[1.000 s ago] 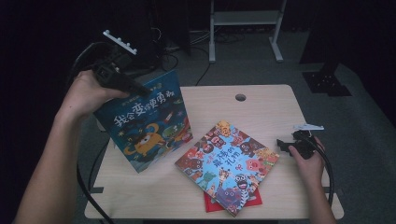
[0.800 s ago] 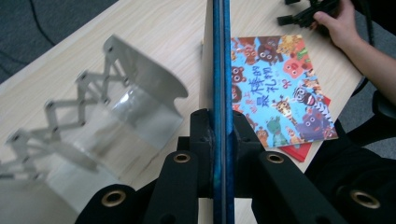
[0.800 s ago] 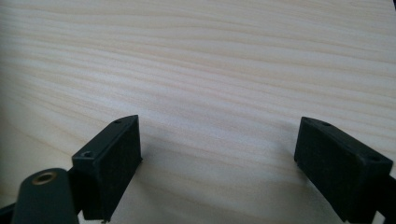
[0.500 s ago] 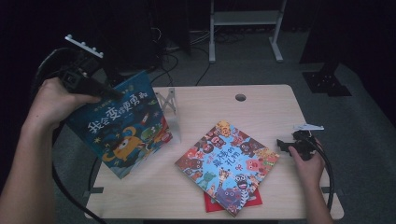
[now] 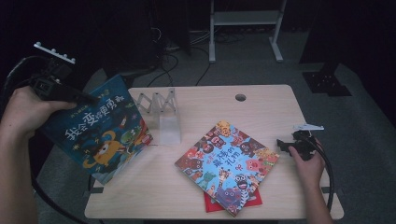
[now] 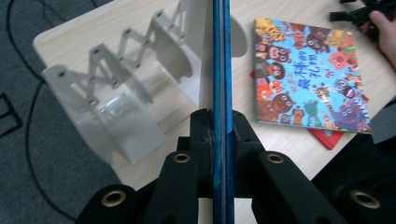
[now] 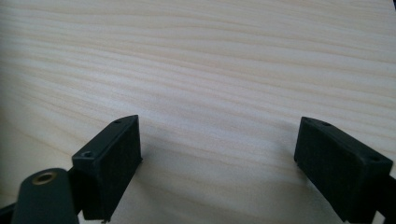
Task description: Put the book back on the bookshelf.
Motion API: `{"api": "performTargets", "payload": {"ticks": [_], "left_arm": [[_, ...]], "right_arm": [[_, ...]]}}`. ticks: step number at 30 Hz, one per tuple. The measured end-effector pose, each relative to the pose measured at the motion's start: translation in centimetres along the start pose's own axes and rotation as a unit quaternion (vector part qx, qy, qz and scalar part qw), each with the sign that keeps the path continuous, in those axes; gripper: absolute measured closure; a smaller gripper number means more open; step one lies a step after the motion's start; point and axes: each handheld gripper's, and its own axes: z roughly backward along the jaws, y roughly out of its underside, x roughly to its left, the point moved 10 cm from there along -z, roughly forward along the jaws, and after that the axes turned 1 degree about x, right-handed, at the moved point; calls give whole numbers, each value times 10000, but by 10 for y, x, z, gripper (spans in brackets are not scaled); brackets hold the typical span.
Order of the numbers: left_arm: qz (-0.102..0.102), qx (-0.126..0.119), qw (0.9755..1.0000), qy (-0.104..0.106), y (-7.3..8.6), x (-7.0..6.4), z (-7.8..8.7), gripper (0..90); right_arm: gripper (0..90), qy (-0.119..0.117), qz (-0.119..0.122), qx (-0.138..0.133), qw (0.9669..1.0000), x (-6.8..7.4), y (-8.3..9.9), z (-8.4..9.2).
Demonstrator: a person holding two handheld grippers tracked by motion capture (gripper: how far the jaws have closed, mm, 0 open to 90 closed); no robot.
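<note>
High view: your left hand-held gripper clamps the blue book by its far edge, tilted over the desk's left side, near the white rack. Right hand-held gripper released, idle. Risk: book pivoting, striking the rack.

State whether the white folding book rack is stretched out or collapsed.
Stretched out. The book rack shows its zigzag lattice opened, with visible gaps between the upright dividers; it holds no book.

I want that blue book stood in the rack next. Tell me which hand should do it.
Left. Its claw is shut on the blue book, beside the white rack. The right claw is open and empty at the table's far side.
</note>
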Motion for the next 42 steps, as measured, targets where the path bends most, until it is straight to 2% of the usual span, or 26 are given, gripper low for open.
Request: {"api": "performTargets", "payload": {"ticks": [1, 8, 13, 23, 27, 28, 29, 30, 31, 32, 34, 35, 37, 40, 41, 42], "left_arm": [[88, 8, 9999, -57, 4, 5, 1, 823], [310, 38, 9994, -156, 12, 19, 3, 823], [574, 73, 9980, -256, 18, 32, 2, 823], [780, 135, 9955, -522, 22, 48, -3, 823], [1056, 153, 9921, -658, 21, 60, -9, 824], [1056, 153, 9921, -658, 21, 60, -9, 824], [1181, 122, 9903, -719, 20, 65, -11, 824], [1181, 122, 9903, -719, 20, 65, -11, 824], [1304, 74, 9883, -793, 18, 69, -12, 824], [1304, 74, 9883, -793, 18, 69, -12, 824], [1513, 2, 9844, -901, 14, 77, -14, 824], [1513, 2, 9844, -901, 14, 77, -14, 824], [1642, -49, 9812, -1009, 9, 83, -17, 824], [1686, -45, 9800, -1057, 6, 86, -20, 824], [1783, -60, 9779, -1087, 3, 90, -22, 823], [1783, -60, 9779, -1087, 3, 90, -22, 823]], "right_arm": [[137, -2, -3, 2, 10000, 0, 0, 0], [137, -1, -3, 2, 10000, 0, 0, 0], [137, -2, -2, 3, 10000, 0, 0, 0], [137, -2, -2, 2, 10000, 0, 0, 0], [137, -2, -3, 3, 10000, 0, 0, 0], [137, -2, -3, 3, 10000, 0, 0, 0], [137, -3, -3, 3, 10000, 0, 0, 0], [137, -3, -3, 3, 10000, 0, 0, 0], [137, -2, -2, 2, 10000, 0, 0, 0], [137, -2, -2, 2, 10000, 0, 0, 0], [137, -3, -3, 3, 10000, 0, 0, 0], [137, -3, -3, 3, 10000, 0, 0, 0], [137, -2, -2, 3, 10000, 0, 0, 0], [137, -3, -3, 3, 10000, 0, 0, 0], [137, -2, -3, 3, 10000, 0, 0, 0], [137, -2, -3, 3, 10000, 0, 0, 0]]}}
